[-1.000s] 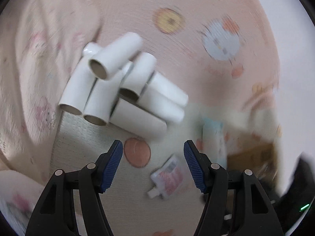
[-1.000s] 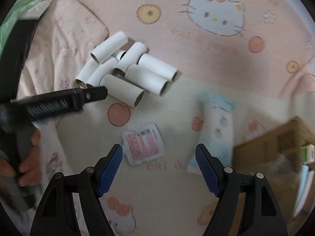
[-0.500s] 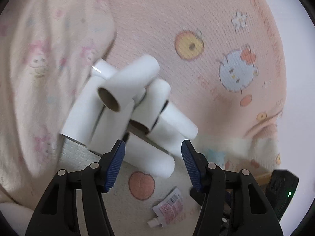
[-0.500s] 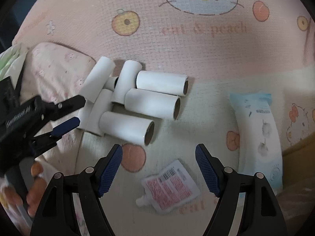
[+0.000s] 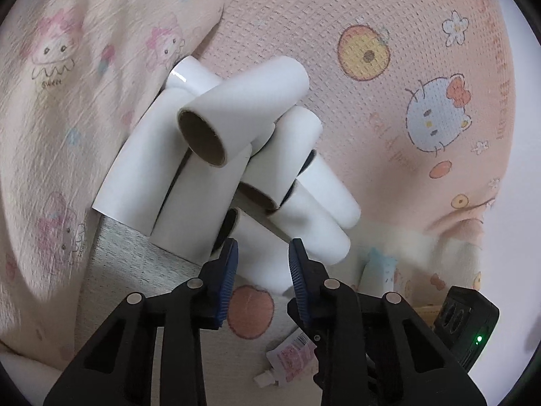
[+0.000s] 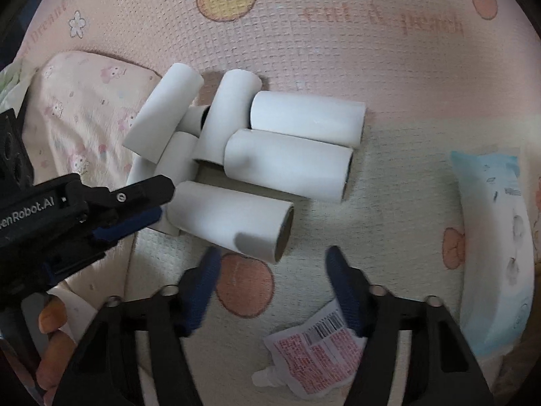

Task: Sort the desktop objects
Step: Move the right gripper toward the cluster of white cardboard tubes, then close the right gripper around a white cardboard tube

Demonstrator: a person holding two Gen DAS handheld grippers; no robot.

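Several white cardboard rolls lie in a heap on the pink cartoon mat, also in the right wrist view. My left gripper has closed around the nearest roll, its blue pads on either side of the roll's end. In the right wrist view that gripper reaches the left end of the same roll. My right gripper is open and empty just in front of that roll's open end. A pink-and-white sachet lies below it, also in the left wrist view.
A light-blue tissue pack lies at the right. A pink patterned cushion borders the heap on the left. A big peach print marks the mat under my right gripper. The person's fingers hold the left gripper.
My left gripper has moved in to the heap and narrowed its jaws onto the nearest roll. My right gripper has moved closer to the rolls and stayed open.
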